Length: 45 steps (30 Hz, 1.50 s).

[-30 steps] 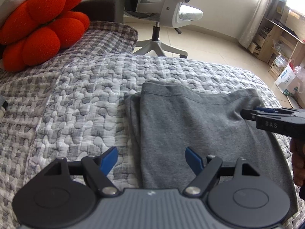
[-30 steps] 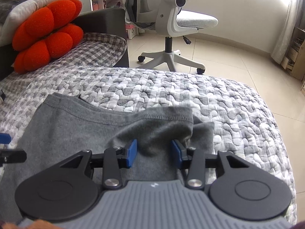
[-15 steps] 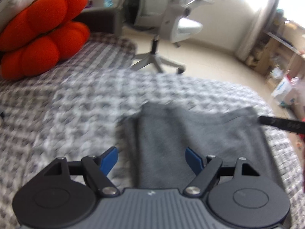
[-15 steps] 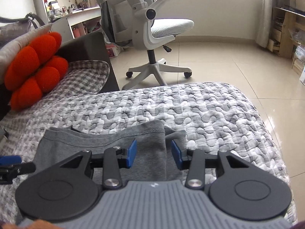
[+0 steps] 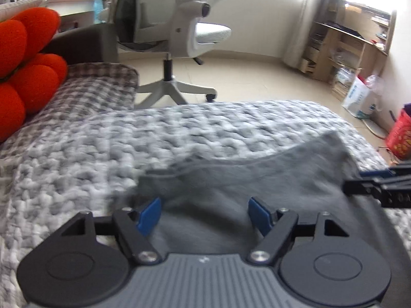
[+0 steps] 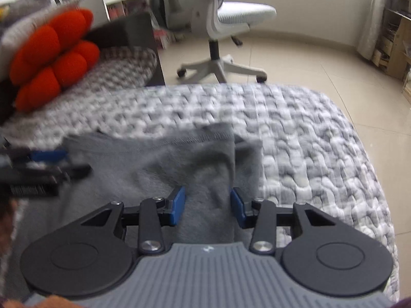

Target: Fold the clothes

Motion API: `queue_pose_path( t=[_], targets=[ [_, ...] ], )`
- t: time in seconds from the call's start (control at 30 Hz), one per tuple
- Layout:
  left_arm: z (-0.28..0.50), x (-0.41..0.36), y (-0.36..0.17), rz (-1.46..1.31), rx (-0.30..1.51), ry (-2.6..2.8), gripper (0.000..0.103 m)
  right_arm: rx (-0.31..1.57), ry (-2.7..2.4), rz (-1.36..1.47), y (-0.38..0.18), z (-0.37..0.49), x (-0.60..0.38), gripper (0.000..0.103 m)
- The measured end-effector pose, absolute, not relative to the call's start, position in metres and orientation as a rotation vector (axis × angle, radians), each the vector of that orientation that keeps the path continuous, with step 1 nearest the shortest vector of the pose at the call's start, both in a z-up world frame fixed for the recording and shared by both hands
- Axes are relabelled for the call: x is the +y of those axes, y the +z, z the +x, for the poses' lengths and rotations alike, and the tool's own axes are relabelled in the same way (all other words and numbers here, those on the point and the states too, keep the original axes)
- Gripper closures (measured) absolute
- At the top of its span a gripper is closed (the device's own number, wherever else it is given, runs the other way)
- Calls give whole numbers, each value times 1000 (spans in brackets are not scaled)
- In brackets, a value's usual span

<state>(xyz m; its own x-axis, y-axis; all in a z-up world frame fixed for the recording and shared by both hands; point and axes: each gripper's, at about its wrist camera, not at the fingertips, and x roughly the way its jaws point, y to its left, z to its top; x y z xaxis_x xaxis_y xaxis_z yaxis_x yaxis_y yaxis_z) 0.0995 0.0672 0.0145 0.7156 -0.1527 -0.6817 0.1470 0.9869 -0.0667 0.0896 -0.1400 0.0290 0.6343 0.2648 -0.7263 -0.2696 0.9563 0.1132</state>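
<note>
A grey garment lies folded on the quilted bed. My left gripper hovers over its near left part. Its jaws are closing, with grey cloth lying between the blue pads, which do not press on it. In the right wrist view, my right gripper is shut on a bunched fold at the right edge of the garment, which rises a little off the quilt. Each gripper shows in the other's view: the right gripper at the right edge, the left gripper at the left.
A red flower-shaped cushion sits at the back left of the bed. Beyond the bed's far edge a white office chair stands on the tiled floor. Wooden shelves and a red bag are to the right.
My left gripper has moved right, from the garment's left edge to over the cloth. The right gripper keeps its hold, and the held edge has bunched up higher.
</note>
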Motion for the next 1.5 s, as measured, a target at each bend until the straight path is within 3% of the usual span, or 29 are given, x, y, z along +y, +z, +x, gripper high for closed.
queue_pose_path(
  t=[0.33, 0.63, 1.07, 1.17, 1.5],
  targets=[
    [63, 44, 49, 56, 621, -228, 28, 754, 324, -15, 47, 71, -141, 59],
    [26, 27, 52, 93, 622, -315, 27, 746, 347, -41, 52, 44, -151, 59],
    [-1, -16, 24, 203, 715, -367, 24, 726, 392, -29, 60, 28, -164, 58],
    [8, -11, 12, 167, 764, -340, 18, 723, 405, -27, 61, 24, -165, 58],
    [2, 5, 19, 69, 783, -225, 19, 713, 424, -1, 63, 14, -178, 58]
  ],
)
